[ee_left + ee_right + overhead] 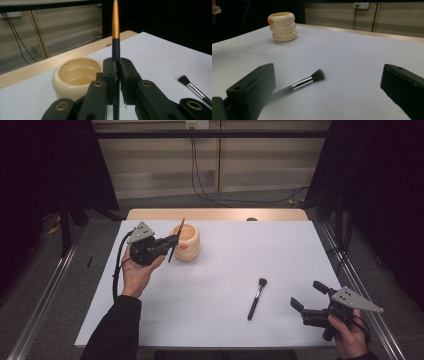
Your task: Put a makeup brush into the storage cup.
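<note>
Left gripper [167, 245] raised above the counter [220, 270], just beside the cream holder [187, 242]. Its fingers [110, 72] are clamped together on a slim dark brush with a gold end [115, 22]. In the left gripper view the brush stands upright between the pads, gold end up; in the high view it sits slightly tilted next to the holder's rim, not yet inside.

Holder: three stacked rings in shape, orange mark on the side, open top. The left gripper view shows its inside bare as far as can be seen.

Second brush [256, 299], black handle, silver ferrule, dark bristles, lies flat on the counter, well apart from the holder and near the right gripper [306, 299]. Right gripper rests low at the near right edge, fingers [252, 85] wide apart, nothing between them. In the right gripper view this brush lies ahead, closer to the left finger, handle running toward it.

Judgement: work looks like loading brushes into the holder. First brush picked up and brought to the holder, drop-in not yet done. Second brush untouched. Left to do: lower and release the held brush into the opening, then grasp the other and carry it across. Roughly early to midway.
</note>
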`<action>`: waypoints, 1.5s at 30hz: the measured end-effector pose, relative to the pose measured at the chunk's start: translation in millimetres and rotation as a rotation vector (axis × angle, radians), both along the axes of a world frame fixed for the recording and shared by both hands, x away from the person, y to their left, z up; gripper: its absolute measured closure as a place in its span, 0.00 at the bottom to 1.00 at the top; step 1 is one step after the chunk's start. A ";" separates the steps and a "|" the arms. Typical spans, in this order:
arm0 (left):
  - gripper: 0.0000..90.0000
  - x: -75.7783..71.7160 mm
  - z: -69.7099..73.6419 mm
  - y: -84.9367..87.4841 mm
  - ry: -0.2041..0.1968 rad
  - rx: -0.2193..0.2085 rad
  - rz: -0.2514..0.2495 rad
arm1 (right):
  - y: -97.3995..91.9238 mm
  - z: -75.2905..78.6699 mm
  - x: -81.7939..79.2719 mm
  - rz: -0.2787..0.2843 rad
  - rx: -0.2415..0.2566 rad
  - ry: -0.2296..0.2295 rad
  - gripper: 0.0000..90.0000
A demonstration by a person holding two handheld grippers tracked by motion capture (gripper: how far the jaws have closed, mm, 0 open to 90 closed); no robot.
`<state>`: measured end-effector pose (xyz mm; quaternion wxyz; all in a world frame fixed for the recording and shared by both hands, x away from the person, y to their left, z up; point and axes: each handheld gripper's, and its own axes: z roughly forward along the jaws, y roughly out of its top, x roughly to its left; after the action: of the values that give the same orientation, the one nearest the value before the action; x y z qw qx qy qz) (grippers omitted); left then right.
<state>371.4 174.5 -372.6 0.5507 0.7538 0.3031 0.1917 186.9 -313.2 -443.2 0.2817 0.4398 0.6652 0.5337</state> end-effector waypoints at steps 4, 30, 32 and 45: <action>0.93 5.5 5.3 -4.0 -0.009 0.002 0.010 | -0.3 -0.1 -0.1 -0.003 0.004 0.004 0.00; 0.93 39.8 23.0 -20.5 -0.031 -0.045 0.053 | -0.2 -0.4 0.2 -0.004 0.011 0.000 0.00; 0.93 41.4 25.6 -24.5 -0.038 -0.033 0.055 | -0.3 -0.3 0.1 -0.007 0.014 -0.002 0.00; 0.93 55.3 21.5 -32.2 -0.024 -0.018 0.069 | -0.6 -0.3 0.1 -0.006 0.009 -0.003 0.00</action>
<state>426.7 142.4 -351.1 0.5542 0.7355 0.3240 0.2166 187.0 -313.9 -443.5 0.2823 0.4421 0.6610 0.5365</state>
